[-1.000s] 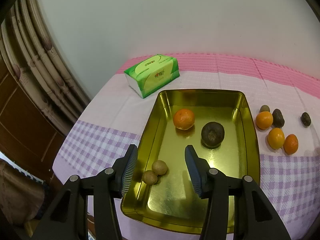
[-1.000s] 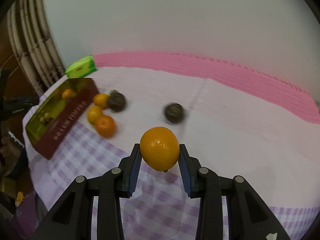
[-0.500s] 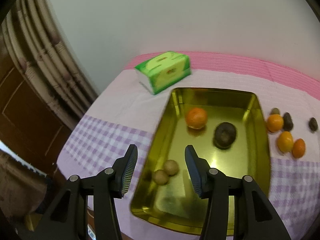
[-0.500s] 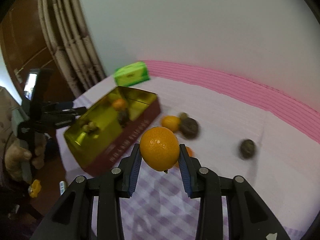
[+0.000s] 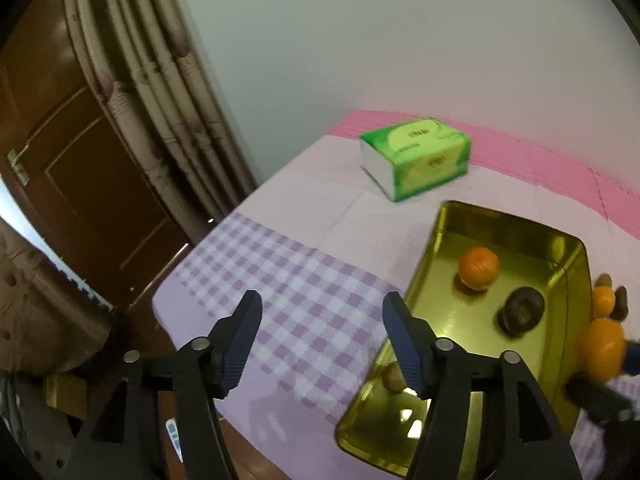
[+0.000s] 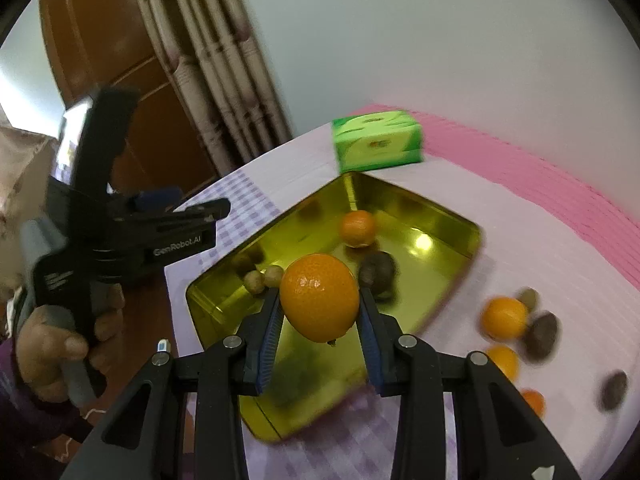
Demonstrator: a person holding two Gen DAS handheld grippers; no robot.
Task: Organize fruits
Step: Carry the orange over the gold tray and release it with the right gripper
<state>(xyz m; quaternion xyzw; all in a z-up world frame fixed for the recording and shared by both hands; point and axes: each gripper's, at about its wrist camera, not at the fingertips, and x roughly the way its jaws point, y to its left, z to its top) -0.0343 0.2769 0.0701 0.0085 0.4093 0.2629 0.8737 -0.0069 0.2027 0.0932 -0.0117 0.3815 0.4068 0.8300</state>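
My right gripper is shut on an orange and holds it above the near end of the gold tray. The tray holds another orange, a dark fruit and two small brown fruits. My left gripper is open and empty over the checked cloth left of the tray. In the left wrist view the held orange shows at the right edge. Loose oranges and dark fruits lie right of the tray.
A green tissue box stands behind the tray near the wall. The table's left edge drops off toward a curtain and a brown door. The left gripper's body and hand show left of the tray.
My right gripper has carried the orange left, from beside the tray to above it. My left gripper has swung left off the tray to over the checked cloth.
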